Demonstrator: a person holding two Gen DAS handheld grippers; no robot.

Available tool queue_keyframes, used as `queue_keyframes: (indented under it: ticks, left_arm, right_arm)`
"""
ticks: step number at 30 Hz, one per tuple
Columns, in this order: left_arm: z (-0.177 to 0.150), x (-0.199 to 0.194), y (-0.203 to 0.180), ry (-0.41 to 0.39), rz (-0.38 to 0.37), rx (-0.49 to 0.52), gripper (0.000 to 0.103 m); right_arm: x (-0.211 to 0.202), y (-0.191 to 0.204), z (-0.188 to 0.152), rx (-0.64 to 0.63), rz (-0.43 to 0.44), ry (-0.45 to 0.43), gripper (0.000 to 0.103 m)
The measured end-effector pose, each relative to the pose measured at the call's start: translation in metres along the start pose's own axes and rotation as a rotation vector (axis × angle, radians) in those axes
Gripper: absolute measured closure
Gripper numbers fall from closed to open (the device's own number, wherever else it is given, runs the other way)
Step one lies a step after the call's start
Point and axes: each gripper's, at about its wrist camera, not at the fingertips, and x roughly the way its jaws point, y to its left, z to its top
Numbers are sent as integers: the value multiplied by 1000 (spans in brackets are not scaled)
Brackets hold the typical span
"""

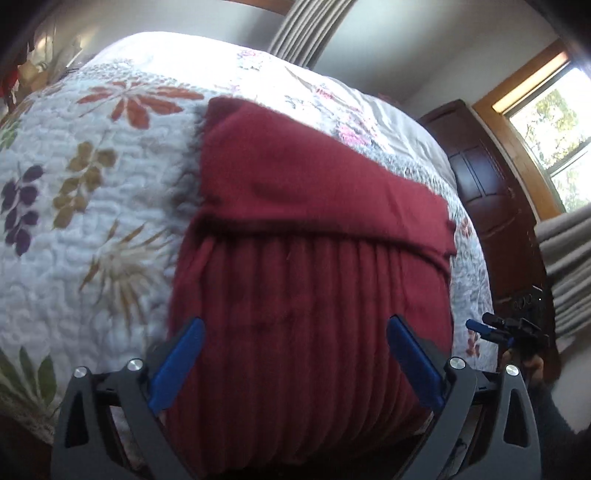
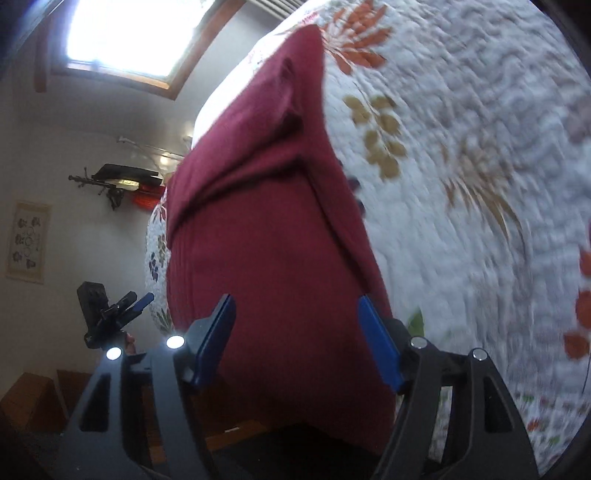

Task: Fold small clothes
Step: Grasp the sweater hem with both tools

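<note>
A bed with a white quilt (image 1: 110, 206), stitched w/ red, gold and purple leaves, is seen in both views. A dark red cloth (image 1: 306, 288) is laid on the quilt near the bed's edge. It is partly folded: a smooth flap is turned over a ribbed part, and the ribbed end hangs off the edge toward the cameras.

The room is seen around the bed. Grey curtains (image 1: 306, 26), a dark wood cabinet (image 1: 491, 206) and a window (image 1: 554, 136) w/ a wood frame are seen in the left wrist view only. A bright window (image 2: 129, 33), a small picture (image 2: 27, 242) on the wall and a dark shelf thing (image 2: 118, 181) are seen in the right wrist view only.

The left gripper (image 1: 295, 354) is held wide open, w/ the ribbed end between the blue pads; nothing is pinched. The right gripper (image 2: 297, 339) is also held wide open around the cloth, w/ nothing pinched. Each gripper is seen small at the side of the other's view, w/ part of a hand under it.

The quilt is blurred on the right of the right wrist view. The cloth's near end is cut off by the frame bottom in both views. The shelf thing can't be made out well.
</note>
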Motion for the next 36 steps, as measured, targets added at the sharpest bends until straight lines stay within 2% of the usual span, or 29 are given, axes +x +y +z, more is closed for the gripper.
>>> queue_keyframes:
  ticks: [3,6,9,13,16,18,20,23,26,28,30,31,32,34,36]
  left_arm:
    - [-55,-19,43,30,-14,-77,4]
    - [-109,-11,74,67,-32,-189,4]
    - [-148,12,101,144,-57,-245,4]
    - [-158,54,106,219,-113,-249,4]
    - [-156,74,95,255,-157,-202,4]
    - [-157,80,91,273,-157,-160,4]
    - [-158,87,93,289,-139,-162,4]
    - [-156,91,99,283,-123,-192,4]
    - [-154,86,110,258,-152,-237,4]
    - [-161,84,117,258,-186,-220,6]
    - [-157,86,114,265,-212,-198,25]
    - [-158,87,113,286,-218,-192,43]
    - [-157,88,114,293,-222,-191,52]
    - [-156,86,118,287,-238,-204,56]
    - [-153,84,129,288,-246,-224,59]
  right_arm:
    - [-5,-21,-58,72,-27,4,32]
    - [-1,-41,-106,138,-51,46,32]
    - [1,-55,-133,189,-69,59,32]
    - [8,-64,-147,240,-51,20,32]
    - [14,-58,-153,233,-50,15,32]
    - [21,-50,-156,228,-47,10,32]
    - [25,-47,-157,220,-37,4,32]
    - [31,-41,-154,219,-33,-9,32]
    - [33,-52,-157,234,-30,-6,32]
    - [38,-57,-157,248,-32,6,31]
    - [46,-58,-155,260,-33,21,31]
    - [48,-56,-153,256,-23,26,31]
    - [52,-52,-154,247,-12,33,31]
    - [57,-45,-159,209,-5,50,31]
    - [61,-44,-161,188,-46,57,31]
